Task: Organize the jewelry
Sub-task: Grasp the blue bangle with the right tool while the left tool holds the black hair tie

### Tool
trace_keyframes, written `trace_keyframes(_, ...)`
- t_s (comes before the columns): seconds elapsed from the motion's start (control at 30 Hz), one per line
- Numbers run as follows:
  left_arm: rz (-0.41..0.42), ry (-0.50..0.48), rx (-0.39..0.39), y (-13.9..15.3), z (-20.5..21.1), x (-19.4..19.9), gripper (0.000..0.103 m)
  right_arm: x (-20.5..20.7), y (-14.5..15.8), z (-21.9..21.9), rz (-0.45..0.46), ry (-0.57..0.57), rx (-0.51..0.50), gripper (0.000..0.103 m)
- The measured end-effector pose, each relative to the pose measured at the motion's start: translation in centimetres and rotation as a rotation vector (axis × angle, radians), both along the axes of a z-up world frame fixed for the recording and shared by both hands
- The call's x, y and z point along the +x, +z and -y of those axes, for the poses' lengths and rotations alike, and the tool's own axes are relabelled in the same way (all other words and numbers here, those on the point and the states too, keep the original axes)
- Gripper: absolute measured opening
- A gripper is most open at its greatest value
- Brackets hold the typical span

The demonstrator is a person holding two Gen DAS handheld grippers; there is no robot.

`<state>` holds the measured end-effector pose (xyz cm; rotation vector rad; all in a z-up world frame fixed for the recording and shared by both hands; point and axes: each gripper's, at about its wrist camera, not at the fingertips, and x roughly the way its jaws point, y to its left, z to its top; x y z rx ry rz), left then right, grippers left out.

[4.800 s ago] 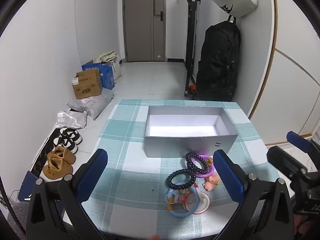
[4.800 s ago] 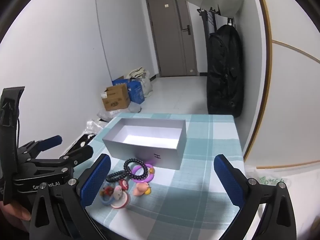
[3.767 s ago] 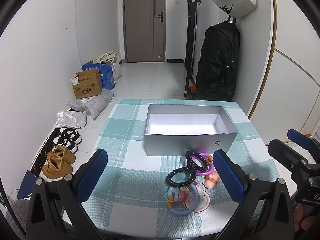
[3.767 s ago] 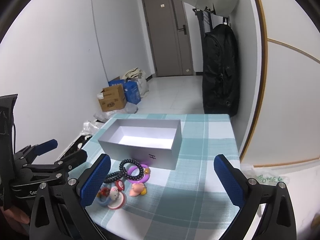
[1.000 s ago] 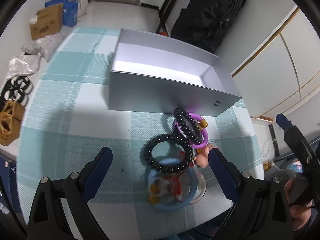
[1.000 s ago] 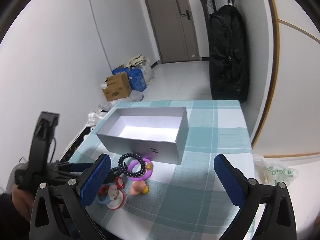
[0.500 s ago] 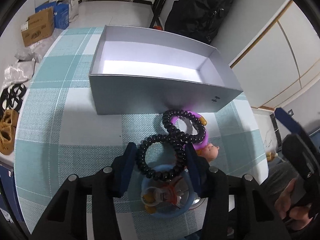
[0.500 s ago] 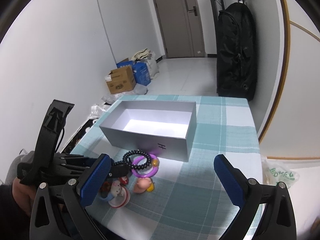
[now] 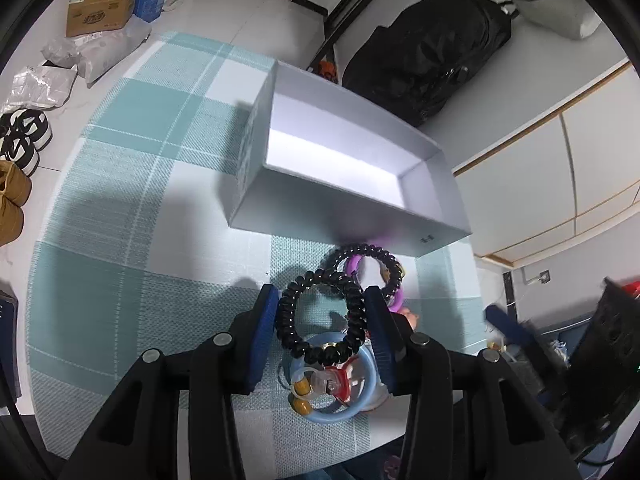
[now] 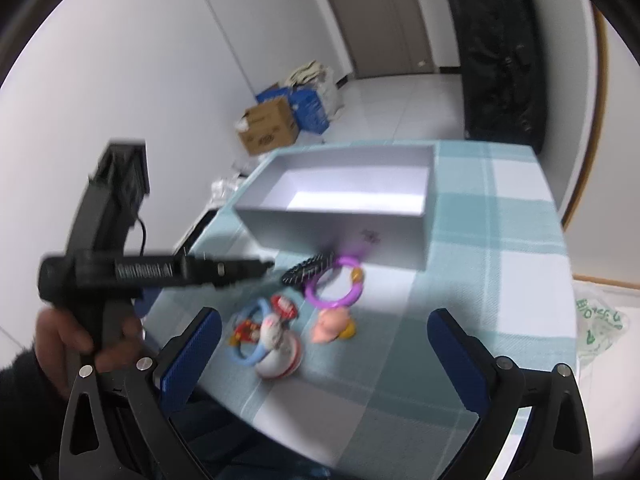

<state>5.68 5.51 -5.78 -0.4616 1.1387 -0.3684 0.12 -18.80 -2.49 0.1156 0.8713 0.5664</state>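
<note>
My left gripper (image 9: 322, 304) is shut on a black beaded bracelet (image 9: 290, 324), its blue pads pressing the ring from both sides just above the table. A second black bracelet (image 9: 362, 250) and a purple ring (image 9: 352, 266) lie beside it in front of the open grey box (image 9: 344, 208). A light blue ring with charms (image 9: 340, 412) lies under the held bracelet. My right gripper (image 10: 324, 344) is open and empty, hovering over the table's near edge. In its view the left gripper (image 10: 264, 266) reaches the bracelets (image 10: 308, 270), the purple ring (image 10: 336, 284) and the box (image 10: 340, 224).
A pink figure (image 10: 332, 326) and a white-and-red round toy (image 10: 280, 356) sit beside the blue ring (image 10: 250, 338). The table has a teal checked cloth (image 9: 132, 240). A black backpack (image 9: 432, 60), cardboard boxes (image 9: 102, 8) and shoes (image 9: 22, 140) stand on the floor around.
My left gripper has dropped toward the table and closed its jaws on the black beaded bracelet. My right gripper has shifted closer, tilting down toward the jewelry.
</note>
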Motion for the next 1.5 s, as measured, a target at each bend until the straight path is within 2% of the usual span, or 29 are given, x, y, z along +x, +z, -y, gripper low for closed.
trace_keyframes(0.13, 0.02, 0.011, -0.03, 0.8, -0.8, -0.3, 0.038, -0.8, -0.7, -1.9, -0.028, 0.065, -0.024, 0.103)
trace_keyframes(0.23, 0.035, 0.018, -0.045, 1.5, -1.3, -0.5, 0.038, -1.0, -1.2, -3.2, -0.046, 0.099, -0.032, 0.097)
trace_keyframes(0.33, 0.049, 0.031, -0.06, 2.0, -2.0, -0.6, 0.038, -0.9, -1.7, -4.4, -0.057, 0.13, -0.062, 0.082)
trace_keyframes(0.4, 0.057, 0.041, -0.06, 2.2, -2.5, -0.7, 0.038, -0.7, -2.1, -5.1, -0.055, 0.148, -0.099, 0.066)
trace_keyframes(0.47, 0.06, 0.051, -0.071, 2.3, -2.9, -0.6, 0.038, -0.5, -2.5, -5.6, -0.064, 0.158, -0.125, 0.062)
trace_keyframes(0.57, 0.062, 0.062, -0.082, 2.3, -2.7, -0.3, 0.038, -0.4, -2.8, -6.1, -0.059, 0.173, -0.155, 0.049)
trace_keyframes(0.63, 0.064, 0.067, -0.086, 2.4, -2.8, -0.1, 0.038, -0.4, -2.8, -6.3, -0.047, 0.174, -0.176, 0.048)
trace_keyframes(0.77, 0.068, 0.067, -0.098, 2.5, -3.0, -0.1, 0.038, -0.4, -3.2, -7.2, -0.018, 0.197, -0.256, 0.036)
trace_keyframes(0.93, 0.069, 0.064, -0.1, 2.5, -3.2, -0.1, 0.038, -0.3, -3.4, -8.0, 0.004, 0.213, -0.316, 0.028)
trace_keyframes(1.0, 0.07, 0.062, -0.099, 2.6, -3.2, -0.1, 0.038, -0.4, -3.4, -8.7, 0.014, 0.216, -0.335, 0.016)
trace_keyframes(1.17, 0.073, 0.065, -0.099, 2.6, -3.3, -0.1, 0.038, -0.1, -2.9, -8.7, 0.022, 0.208, -0.345, 0.013)
trace_keyframes(1.5, 0.089, 0.056, -0.102, 3.0, -3.1, -0.4, 0.038, -0.1, -0.8, -7.2, 0.05, 0.157, -0.26, 0.012)
